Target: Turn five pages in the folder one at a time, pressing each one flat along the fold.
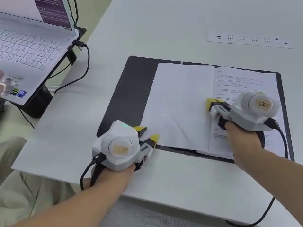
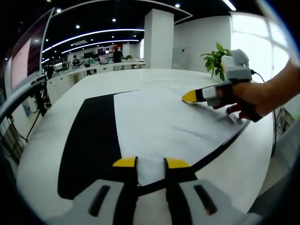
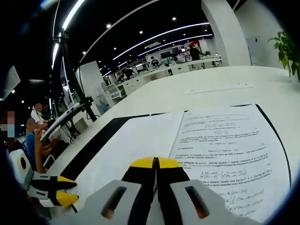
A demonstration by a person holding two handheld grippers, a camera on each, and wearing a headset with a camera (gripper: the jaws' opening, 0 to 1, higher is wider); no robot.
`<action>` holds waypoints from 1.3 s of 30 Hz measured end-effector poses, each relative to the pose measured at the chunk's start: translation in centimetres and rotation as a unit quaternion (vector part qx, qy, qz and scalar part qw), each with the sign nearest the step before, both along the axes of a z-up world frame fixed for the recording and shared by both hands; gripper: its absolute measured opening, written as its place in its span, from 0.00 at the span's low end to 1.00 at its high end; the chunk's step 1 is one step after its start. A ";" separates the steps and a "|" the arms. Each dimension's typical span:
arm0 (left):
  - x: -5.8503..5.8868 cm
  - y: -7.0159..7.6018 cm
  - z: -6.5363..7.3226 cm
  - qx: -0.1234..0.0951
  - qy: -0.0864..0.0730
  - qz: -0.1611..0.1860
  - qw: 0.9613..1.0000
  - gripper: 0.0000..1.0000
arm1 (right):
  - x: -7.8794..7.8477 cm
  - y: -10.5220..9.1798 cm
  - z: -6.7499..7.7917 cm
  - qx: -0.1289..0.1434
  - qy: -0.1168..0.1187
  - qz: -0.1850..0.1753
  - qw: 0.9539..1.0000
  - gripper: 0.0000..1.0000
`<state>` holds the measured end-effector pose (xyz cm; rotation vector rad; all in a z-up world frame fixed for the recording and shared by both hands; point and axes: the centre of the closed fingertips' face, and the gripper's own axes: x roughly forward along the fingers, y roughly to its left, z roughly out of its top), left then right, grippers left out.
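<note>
Left gripper [image 1: 147,134], jaws slightly parted, sits at seven o'clock of the open folder [image 1: 130,90]. Right gripper [image 1: 213,106], jaws closed on nothing, rests at the fold. Uneven pressing could crease the blank page [image 1: 182,101].

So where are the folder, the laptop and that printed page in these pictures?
folder [image 1: 128,90]: head view, on its bare black inside cover.
laptop [image 1: 28,45]: head view, on its white keyboard.
printed page [image 3: 229,154]: right gripper view, on the middle of the text.
</note>
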<state>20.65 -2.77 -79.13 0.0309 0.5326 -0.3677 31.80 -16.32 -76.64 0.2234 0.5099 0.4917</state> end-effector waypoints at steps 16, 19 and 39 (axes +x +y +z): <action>-0.2 0.0 0.0 -0.003 -0.004 0.001 1.000 0.21 | 2.7 0.0 0.1 -0.007 -0.010 -0.006 1.000 0.00; -0.2 0.0 0.0 -0.003 -0.004 0.000 1.000 0.21 | 3.3 0.0 0.0 -0.011 -0.012 -0.010 1.000 0.00; -0.4 -0.1 0.4 -0.009 -0.006 0.004 1.000 0.21 | 7.8 -0.2 -0.3 -0.018 -0.022 -0.036 0.999 0.00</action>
